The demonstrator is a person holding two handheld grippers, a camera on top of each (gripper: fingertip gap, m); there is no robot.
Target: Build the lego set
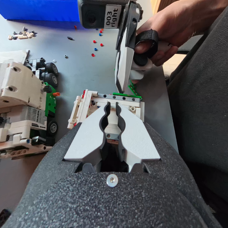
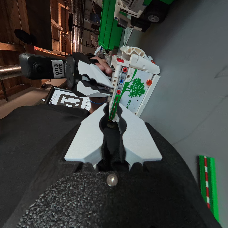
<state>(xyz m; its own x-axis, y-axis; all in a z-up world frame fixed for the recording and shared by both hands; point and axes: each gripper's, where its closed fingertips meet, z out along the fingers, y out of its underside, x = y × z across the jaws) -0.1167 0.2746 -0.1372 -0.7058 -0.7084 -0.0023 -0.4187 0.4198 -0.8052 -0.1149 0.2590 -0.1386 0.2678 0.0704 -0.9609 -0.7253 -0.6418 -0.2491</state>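
Note:
A white lego truck body (image 1: 111, 118) with a grey holed beam lies on the grey table near its edge. In the right wrist view its side panel (image 2: 138, 88) shows a green tree print. My left gripper (image 1: 112, 105) is shut on the body's middle; it also shows in the right wrist view (image 2: 110, 90), clamped on the body's edge. My right gripper (image 2: 113, 106) is shut on a green tile with a red-white stripe (image 2: 114, 107) and holds it against the body's lower edge. It also shows in the left wrist view (image 1: 123, 90), coming down from above.
The partly built white and green truck (image 1: 30, 104) stands to the left. Loose red and blue pins (image 1: 95, 42) and a pile of grey and white pieces (image 1: 22, 34) lie farther back by a blue box (image 1: 39, 9). A second striped green tile (image 2: 208, 185) lies on the table. Both grippers' tips are close together, under 4 cm apart.

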